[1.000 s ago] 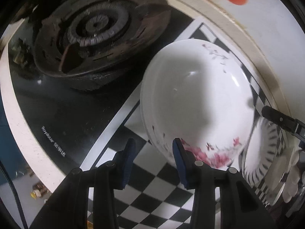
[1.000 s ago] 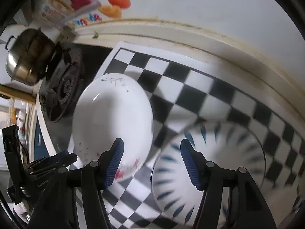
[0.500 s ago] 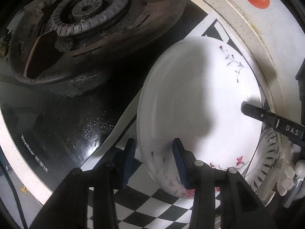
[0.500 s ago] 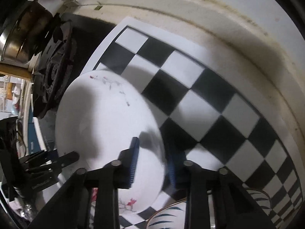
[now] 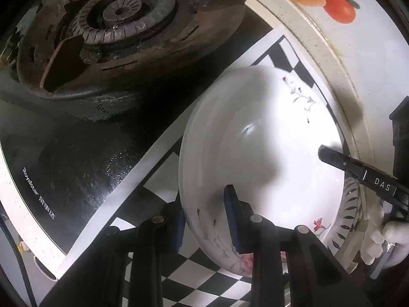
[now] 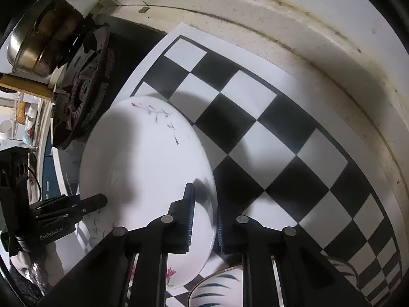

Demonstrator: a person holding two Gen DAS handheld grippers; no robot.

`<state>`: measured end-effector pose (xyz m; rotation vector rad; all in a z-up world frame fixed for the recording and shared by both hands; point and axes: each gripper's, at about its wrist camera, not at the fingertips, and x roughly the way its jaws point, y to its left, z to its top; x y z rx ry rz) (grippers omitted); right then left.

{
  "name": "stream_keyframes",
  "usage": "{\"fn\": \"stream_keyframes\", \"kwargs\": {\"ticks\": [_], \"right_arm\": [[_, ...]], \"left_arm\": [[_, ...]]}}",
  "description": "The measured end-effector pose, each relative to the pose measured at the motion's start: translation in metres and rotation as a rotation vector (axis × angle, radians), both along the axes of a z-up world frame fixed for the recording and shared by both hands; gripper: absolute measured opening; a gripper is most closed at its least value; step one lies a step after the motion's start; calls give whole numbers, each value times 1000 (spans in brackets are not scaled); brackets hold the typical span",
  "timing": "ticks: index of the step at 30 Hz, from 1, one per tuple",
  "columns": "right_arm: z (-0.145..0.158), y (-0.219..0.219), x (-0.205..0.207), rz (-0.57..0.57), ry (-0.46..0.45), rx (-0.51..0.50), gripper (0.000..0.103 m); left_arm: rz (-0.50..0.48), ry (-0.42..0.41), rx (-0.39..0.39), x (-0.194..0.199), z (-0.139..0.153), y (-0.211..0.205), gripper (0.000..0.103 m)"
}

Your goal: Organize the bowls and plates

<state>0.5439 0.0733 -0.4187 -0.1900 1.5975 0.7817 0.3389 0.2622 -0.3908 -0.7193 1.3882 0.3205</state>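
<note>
Both clamped on the white round floral-print ceramic plate point(image 5: 258, 153): left gripper point(image 5: 207, 220) pinches its near rim, right gripper point(image 6: 204, 217) its opposite rim, plate tilted over the black-and-white checkered mat point(image 6: 255, 117), beside the leaf-patterned bowl point(image 6: 219, 291).

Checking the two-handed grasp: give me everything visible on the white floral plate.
The white floral plate is glossy, ceramic-looking, round and shallow, with grey sprigs near one rim and pink flowers near the opposite rim. It sits tilted over the checkerboard mat, beside the gas burner. The left gripper clamps one rim, one finger above and one below; the right gripper clamps the opposite rim likewise. Its flowered edge overlaps a leaf-patterned bowl. No chips or food visible.
</note>
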Motion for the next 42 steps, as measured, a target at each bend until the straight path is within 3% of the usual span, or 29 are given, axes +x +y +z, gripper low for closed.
{"fn": "stream_keyframes", "kwargs": {"ticks": [8, 16, 31, 42], "right_arm": [[19, -14, -13, -20, -19, 12, 13], [58, -37, -33, -73, -55, 47, 13], [148, -129, -122, -219, -141, 84, 13], [155, -206, -213, -384, -155, 84, 13]], "left_arm": [[-22, -37, 10, -10, 21, -4, 26], [-82, -93, 45, -25, 58, -33, 26], [-256, -189, 84, -76, 139, -93, 25], [-408, -188, 70, -99, 134, -142, 26]]}}
